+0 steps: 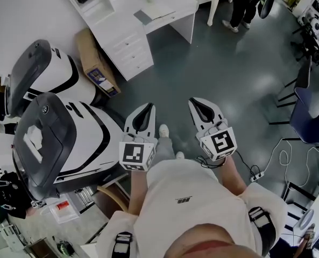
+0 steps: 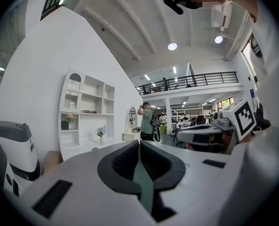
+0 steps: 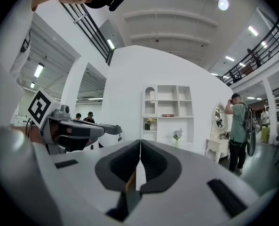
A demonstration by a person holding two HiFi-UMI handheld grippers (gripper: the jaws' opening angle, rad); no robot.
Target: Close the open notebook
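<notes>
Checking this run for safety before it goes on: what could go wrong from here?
1. No notebook shows in any view. If the person walks to find it, the power strip on the floor at their right could trip them.
2. The left gripper and right gripper both have jaws together, so they probably must open before taking a cover.

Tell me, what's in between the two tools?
In the head view, the gap between the left tool and the right tool shows only the person's white shoe and leg, over the dark floor.
</notes>
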